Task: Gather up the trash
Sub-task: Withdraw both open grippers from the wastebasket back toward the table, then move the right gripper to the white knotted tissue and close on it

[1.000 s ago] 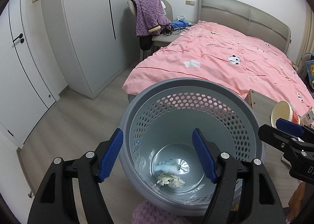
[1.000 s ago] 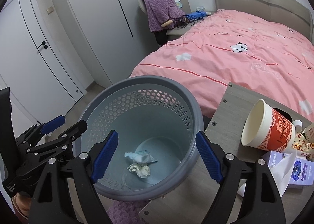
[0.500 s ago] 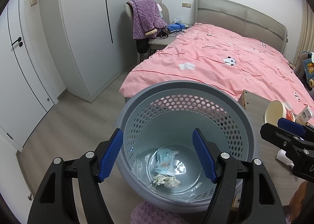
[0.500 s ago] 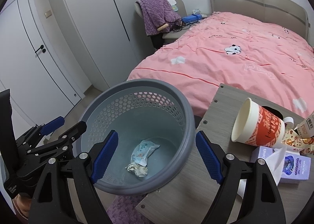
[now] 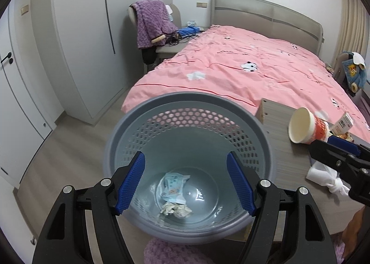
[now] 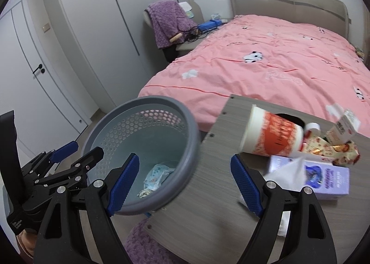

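Grey perforated bin [image 5: 187, 111] sits at the table's [image 6: 208, 194] left edge, w/ a blue wipes pack [image 5: 173, 183] and crumpled paper [image 5: 175, 208] at its bottom. Right of it on the table: tipped paper cup [image 6: 270, 134], purple box [image 6: 323, 178], snack wrappers [image 6: 333, 148]. Left gripper [image 5: 185, 183] above the bin, jaws wide, empty. Right gripper [image 6: 185, 183] over the table edge, jaws wide, nothing held. Pink bed [image 6: 266, 67] far side.

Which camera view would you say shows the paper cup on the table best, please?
The right wrist view: the paper cup lies on its side, printed wall facing us. The left wrist view shows it small, mostly its open mouth.
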`<state>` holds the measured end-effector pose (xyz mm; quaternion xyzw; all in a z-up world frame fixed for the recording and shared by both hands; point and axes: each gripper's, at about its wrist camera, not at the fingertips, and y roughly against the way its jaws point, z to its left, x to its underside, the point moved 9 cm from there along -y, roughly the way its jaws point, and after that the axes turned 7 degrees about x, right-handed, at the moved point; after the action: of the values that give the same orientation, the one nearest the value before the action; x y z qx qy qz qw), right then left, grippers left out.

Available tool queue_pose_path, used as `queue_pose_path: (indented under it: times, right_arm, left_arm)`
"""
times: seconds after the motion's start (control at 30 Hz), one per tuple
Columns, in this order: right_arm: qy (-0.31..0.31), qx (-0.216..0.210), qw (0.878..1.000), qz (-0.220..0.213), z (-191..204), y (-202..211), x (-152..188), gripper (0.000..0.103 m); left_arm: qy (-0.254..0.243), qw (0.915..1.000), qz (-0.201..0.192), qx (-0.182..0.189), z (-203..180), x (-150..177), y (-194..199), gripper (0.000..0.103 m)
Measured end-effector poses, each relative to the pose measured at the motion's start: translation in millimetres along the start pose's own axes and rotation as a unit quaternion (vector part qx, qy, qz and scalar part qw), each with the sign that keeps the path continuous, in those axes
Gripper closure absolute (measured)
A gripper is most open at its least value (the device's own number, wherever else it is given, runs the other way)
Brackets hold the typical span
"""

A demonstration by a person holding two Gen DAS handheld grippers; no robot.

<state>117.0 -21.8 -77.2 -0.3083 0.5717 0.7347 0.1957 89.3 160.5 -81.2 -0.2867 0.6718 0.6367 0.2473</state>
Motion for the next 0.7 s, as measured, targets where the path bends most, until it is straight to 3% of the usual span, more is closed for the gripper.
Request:
queue_pose_path:
  times: [0.7]
  right_arm:
    - [-0.078, 0.082, 0.993, -0.018, -109, 49, 34, 0.023]
  left_arm:
    - [-0.059, 0.9949, 0.010, 0.081, -103, 4, 0, 0.033]
